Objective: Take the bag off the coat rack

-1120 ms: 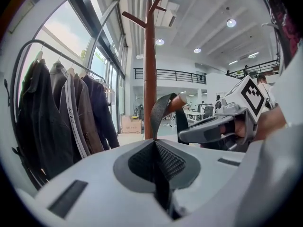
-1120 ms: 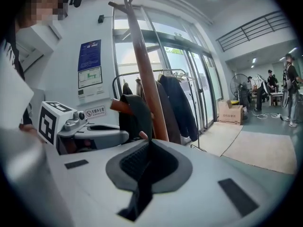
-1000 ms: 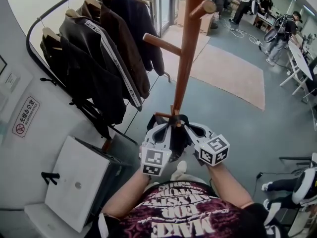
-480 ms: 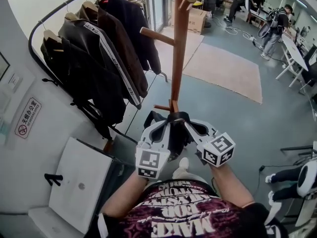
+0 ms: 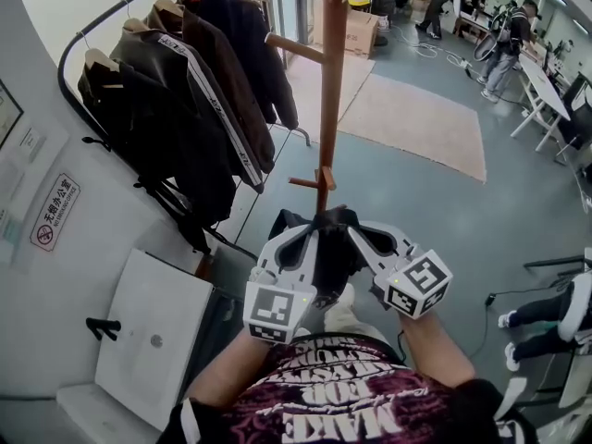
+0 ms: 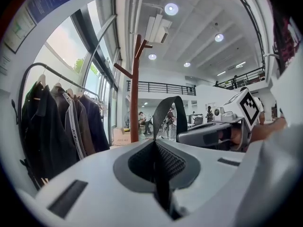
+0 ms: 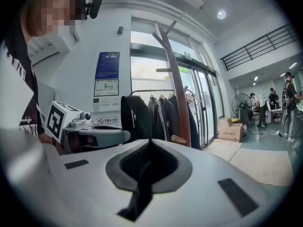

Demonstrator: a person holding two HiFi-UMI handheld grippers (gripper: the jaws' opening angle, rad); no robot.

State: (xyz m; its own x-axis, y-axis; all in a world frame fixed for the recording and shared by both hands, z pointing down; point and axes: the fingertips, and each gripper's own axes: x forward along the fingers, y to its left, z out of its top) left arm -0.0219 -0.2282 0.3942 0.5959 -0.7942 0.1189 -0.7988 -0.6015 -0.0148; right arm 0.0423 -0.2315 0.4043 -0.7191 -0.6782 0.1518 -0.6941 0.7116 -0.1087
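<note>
While your left gripper [image 6: 156, 148] and right gripper [image 7: 149, 145] each pinch the flat black strap [image 6: 166, 109], the bag [image 5: 331, 252] hangs between them. It hangs low, just in front of the coat rack [image 5: 330, 91]. The rack is a round brown wooden pole with angled pegs [image 5: 296, 48]. Dark hanging jackets [image 5: 185, 100] and a white box-shaped cabinet [image 5: 153, 331] crowd your left. Smooth grey floor [image 5: 444, 220] lies open to your right.

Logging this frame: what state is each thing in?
bag: off the pegs, held up by its strap.
left gripper: shut on the bag's strap.
right gripper: shut on the bag's strap.
coat rack: upright, visible pegs bare.
jackets: hanging on the rail.
</note>
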